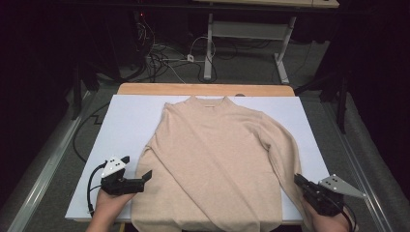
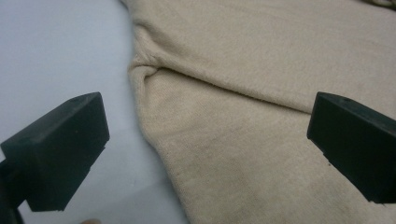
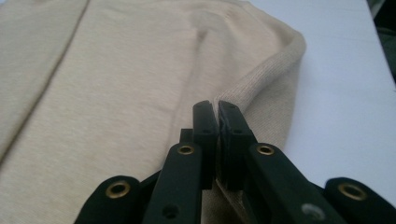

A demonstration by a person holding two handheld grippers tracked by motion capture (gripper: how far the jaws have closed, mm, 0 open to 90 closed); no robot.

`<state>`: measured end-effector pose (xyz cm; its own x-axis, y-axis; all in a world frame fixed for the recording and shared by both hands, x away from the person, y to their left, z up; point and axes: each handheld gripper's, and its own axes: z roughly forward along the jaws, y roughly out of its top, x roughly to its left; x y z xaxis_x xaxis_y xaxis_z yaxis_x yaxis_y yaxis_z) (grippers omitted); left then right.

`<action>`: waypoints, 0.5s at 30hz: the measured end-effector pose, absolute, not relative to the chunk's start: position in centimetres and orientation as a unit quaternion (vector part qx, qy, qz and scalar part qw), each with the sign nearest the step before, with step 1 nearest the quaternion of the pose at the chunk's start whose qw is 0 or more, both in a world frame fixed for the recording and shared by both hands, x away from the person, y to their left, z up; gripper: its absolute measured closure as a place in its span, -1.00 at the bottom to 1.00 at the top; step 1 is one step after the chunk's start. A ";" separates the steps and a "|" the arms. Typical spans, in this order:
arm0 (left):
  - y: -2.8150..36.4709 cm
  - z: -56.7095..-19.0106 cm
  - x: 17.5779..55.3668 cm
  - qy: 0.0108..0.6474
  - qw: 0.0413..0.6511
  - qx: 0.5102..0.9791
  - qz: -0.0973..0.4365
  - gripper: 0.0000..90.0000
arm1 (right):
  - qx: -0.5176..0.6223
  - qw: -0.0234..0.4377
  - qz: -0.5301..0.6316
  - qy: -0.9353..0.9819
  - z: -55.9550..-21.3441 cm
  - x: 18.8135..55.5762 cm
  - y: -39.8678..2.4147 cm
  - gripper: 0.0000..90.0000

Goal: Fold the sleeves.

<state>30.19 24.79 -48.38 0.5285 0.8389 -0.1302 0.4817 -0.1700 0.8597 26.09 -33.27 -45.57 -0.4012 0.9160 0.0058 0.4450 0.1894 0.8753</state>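
Observation:
A beige sweater (image 1: 212,145) lies flat, front up, on a white sheet (image 1: 125,121), its collar at the far edge. My left gripper (image 1: 138,166) hovers at the sweater's near-left side by the left sleeve. In the left gripper view, my left gripper (image 2: 208,112) is open, its jaws wide apart over the sweater's edge (image 2: 154,140), with nothing pressed between them. My right gripper (image 1: 297,179) is at the near right. In the right gripper view it (image 3: 217,109) is shut on a pinched fold of the right sleeve (image 3: 275,60), which rises slightly off the sheet.
The white sheet covers a wooden table (image 1: 203,89) whose far edge shows. Behind it the floor holds tangled cables (image 1: 164,58) and the legs of another desk (image 1: 209,48). Metal rails run along both sides. The sweater's hem hangs over the near edge.

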 end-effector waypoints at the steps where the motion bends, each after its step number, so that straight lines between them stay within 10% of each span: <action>1: 24.9 -48.4 30.2 0.447 0.469 0.738 0.191 -1.00 | 0.467 0.278 0.424 0.725 -45.5 26.2 -32.7 0.94; 15: 24.8 -48.4 30.1 0.441 0.470 0.740 0.193 -1.00 | 0.419 0.265 0.443 0.746 -43.0 29.3 -27.1 0.94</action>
<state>30.07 24.83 -48.40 0.5377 0.8331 -0.1296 0.4708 -0.1693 0.8658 29.28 -27.07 -42.99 -0.5071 0.8615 -0.0244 0.3909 0.2552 0.8843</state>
